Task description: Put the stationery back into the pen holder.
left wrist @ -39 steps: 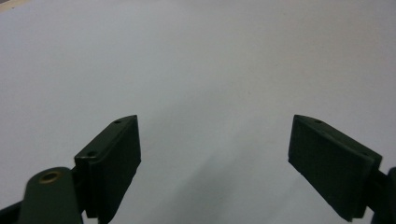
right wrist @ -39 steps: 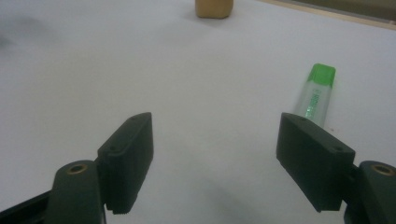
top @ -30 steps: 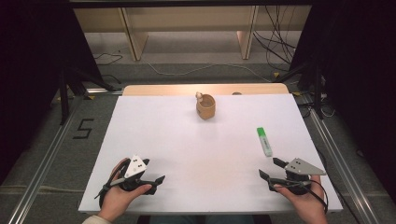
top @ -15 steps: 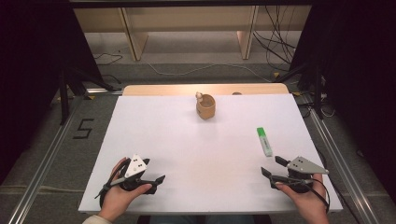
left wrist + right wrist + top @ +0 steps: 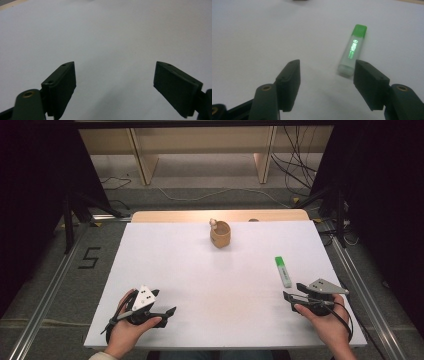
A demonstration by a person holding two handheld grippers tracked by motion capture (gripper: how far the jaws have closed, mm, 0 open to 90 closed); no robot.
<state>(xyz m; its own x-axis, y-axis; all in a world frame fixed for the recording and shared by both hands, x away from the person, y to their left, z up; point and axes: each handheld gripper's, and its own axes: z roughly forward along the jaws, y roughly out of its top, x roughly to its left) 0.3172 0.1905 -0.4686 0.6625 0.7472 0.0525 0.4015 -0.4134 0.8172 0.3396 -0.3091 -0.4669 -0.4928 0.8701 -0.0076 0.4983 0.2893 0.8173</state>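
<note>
1. One green highlighter [image 5: 283, 271] lies flat on the white table [image 5: 200, 270], near its right edge, cap end pointing away from the person. In the right gripper view the highlighter [image 5: 352, 53] sits just ahead of the right-hand jaw, its clear end close beside that jaw's tip but not between the jaws.
2. One right gripper [image 5: 292, 298] rests low at the near right of the table, in the person's right hand [image 5: 327, 325]. Its jaws have just been closing, yet a gap remains and nothing sits in it, so it grasps nothing.
3. One left gripper [image 5: 170, 311] sits at the near left in the left hand [image 5: 127, 332], well apart from the highlighter. In the left gripper view its two jaws stand wide over bare table surface, released.
4. One small brown cup [image 5: 220, 234] stands upright near the far edge, with one small pale object [image 5: 213, 223] at its rim, too small to identify.
5. Two grippers, two hands, one highlighter, one cup.
</note>
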